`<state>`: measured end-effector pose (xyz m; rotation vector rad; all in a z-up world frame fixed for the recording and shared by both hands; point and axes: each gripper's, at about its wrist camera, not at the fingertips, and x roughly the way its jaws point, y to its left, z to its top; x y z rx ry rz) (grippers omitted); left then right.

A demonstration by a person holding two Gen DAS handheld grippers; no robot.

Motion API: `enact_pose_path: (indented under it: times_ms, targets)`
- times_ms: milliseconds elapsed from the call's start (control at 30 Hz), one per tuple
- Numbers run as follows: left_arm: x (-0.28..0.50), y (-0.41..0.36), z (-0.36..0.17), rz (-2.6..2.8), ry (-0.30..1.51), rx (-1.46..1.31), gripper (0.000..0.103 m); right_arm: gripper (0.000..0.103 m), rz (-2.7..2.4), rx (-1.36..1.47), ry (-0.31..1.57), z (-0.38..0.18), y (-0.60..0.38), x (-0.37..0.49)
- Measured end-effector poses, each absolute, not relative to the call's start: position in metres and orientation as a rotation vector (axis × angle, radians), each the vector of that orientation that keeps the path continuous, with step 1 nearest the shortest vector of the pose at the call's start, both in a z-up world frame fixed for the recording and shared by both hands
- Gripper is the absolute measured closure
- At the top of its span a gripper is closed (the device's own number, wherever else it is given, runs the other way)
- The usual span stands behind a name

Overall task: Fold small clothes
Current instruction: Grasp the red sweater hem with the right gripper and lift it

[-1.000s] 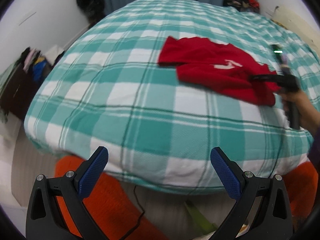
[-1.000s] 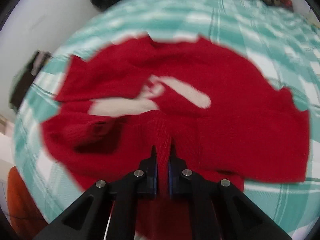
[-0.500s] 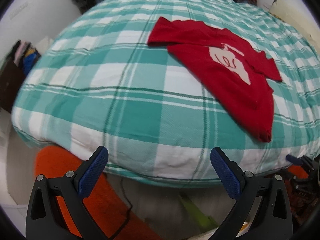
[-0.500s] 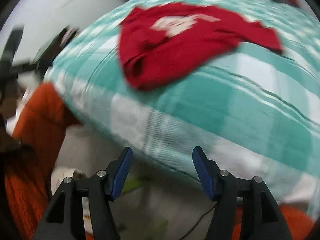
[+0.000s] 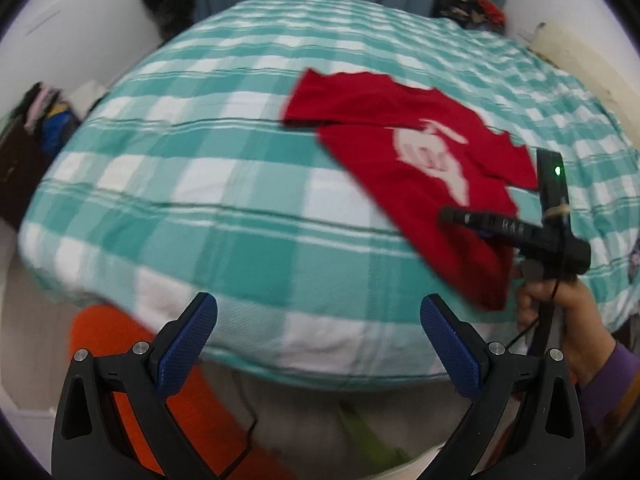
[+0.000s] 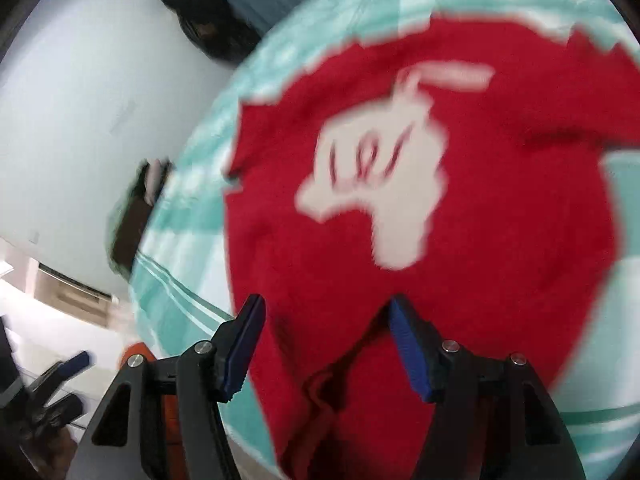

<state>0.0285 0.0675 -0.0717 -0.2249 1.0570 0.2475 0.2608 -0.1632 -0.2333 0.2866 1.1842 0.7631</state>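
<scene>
The red sweater, bearing 1 white motif, was spread on the checked bed. Both grippers' fingers were spread, unloaded.

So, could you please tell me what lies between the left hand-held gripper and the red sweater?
Only bare checked bedspread separates the left hand-held gripper from the red sweater, per the left wrist view.

Teal-and-white checked bed, red sweater lying spread on it

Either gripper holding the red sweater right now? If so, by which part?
Nothing is held. The left gripper is open, short of the bed. The right gripper is open over the red sweater's near hem, pads not pressing it.
</scene>
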Motion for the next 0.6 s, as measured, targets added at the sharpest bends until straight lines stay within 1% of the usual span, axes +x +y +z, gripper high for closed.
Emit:
enact_pose_path:
  times_ms: [67,100,200,300,467,500,533,567,600]
  targets:
    - [0.017,0.087,-0.072,0.305,1.05,-0.241,0.001,0.039,0.985,0.215,1.15,-0.226,-0.128,0.223]
    - [0.013,0.098,-0.073,0.333,1.049,-0.257,0.001,0.035,1.179,0.174,1.148,-0.218,-0.108,0.187]
    - [0.005,0.131,-0.084,0.396,1.057,-0.348,0.001,0.036,1.446,-0.009,1.089,-0.203,-0.092,0.102]
    - [0.017,0.137,-0.099,0.343,1.064,-0.428,0.001,0.036,1.379,-0.051,1.085,-0.203,-0.12,0.071]
    - [0.065,0.101,-0.133,0.108,1.092,-0.42,0.003,0.036,0.949,0.066,1.061,-0.203,-0.206,0.099]
    - [0.078,0.092,-0.148,0.08,1.124,-0.4,0.007,0.036,0.852,0.085,1.051,-0.201,-0.221,0.11]
    - [0.086,0.085,-0.16,0.079,1.159,-0.381,0.015,0.036,0.777,0.086,1.044,-0.197,-0.228,0.12]
    - [0.092,0.08,-0.17,0.081,1.194,-0.366,0.03,0.037,0.723,0.076,1.036,-0.191,-0.23,0.133]
    - [0.096,0.075,-0.179,0.076,1.225,-0.355,0.032,0.04,0.685,0.043,1.008,-0.18,-0.225,0.142]
